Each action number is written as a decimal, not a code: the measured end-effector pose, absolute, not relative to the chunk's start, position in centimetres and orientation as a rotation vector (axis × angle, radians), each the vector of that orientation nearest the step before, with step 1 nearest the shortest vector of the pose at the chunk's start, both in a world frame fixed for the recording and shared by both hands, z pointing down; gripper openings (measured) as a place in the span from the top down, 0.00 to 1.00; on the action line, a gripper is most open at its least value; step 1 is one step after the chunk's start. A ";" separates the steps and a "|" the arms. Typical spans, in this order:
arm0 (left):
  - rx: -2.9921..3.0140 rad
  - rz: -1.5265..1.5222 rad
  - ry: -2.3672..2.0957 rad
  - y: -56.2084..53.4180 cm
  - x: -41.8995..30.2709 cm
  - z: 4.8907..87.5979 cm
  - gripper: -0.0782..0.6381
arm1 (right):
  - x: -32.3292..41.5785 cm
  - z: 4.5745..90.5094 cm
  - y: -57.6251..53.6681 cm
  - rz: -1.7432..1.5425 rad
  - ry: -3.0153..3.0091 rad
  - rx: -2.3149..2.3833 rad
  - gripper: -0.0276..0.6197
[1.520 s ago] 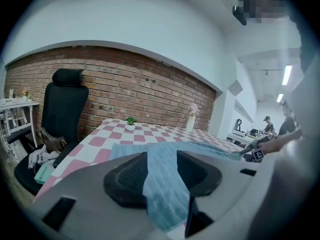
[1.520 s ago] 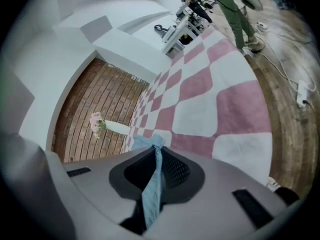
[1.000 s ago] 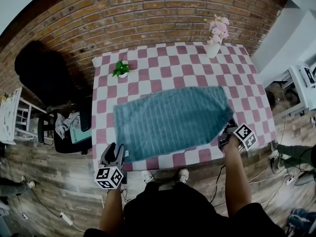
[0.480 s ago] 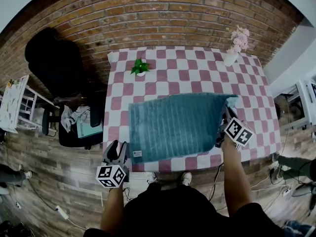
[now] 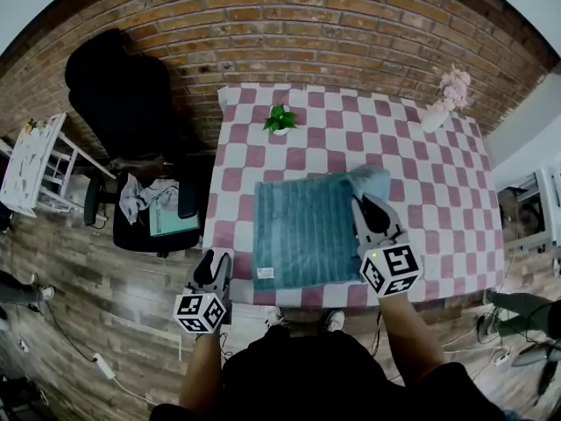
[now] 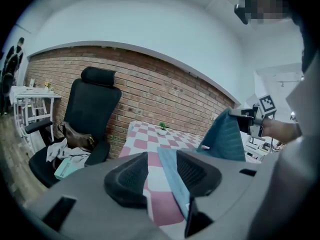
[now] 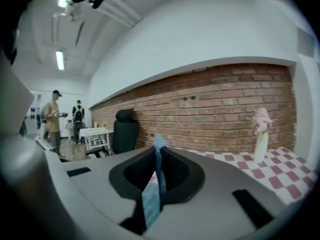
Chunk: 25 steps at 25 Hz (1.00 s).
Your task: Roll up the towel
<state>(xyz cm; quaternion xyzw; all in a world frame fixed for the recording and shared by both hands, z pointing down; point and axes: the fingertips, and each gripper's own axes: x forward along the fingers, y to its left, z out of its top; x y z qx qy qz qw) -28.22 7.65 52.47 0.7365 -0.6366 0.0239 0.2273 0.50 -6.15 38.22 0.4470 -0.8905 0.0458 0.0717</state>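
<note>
two grippers sit near the checkered table's [image 5: 438,200] near edge. the right gripper [image 5: 365,205] has its jaws pinched tight on the teal towel's [image 5: 302,235] right edge, held raised over the cloth. the towel lies left of centre, its near edge close to the table's. the left gripper [image 5: 215,265] hovers off the near left corner, jaws narrowly apart, empty. bare checks stretch right and far, up to a small plant [image 5: 280,118] and a flower vase [image 5: 443,103].

Teal striped towel [image 5: 302,231] on pink-and-white checked tablecloth [image 5: 438,200].
</note>
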 end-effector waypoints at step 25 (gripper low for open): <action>2.403 0.587 -1.311 12.9 -23.1 58.1 0.61 | -17.5 60.0 12.5 -0.553 -2.181 0.270 0.91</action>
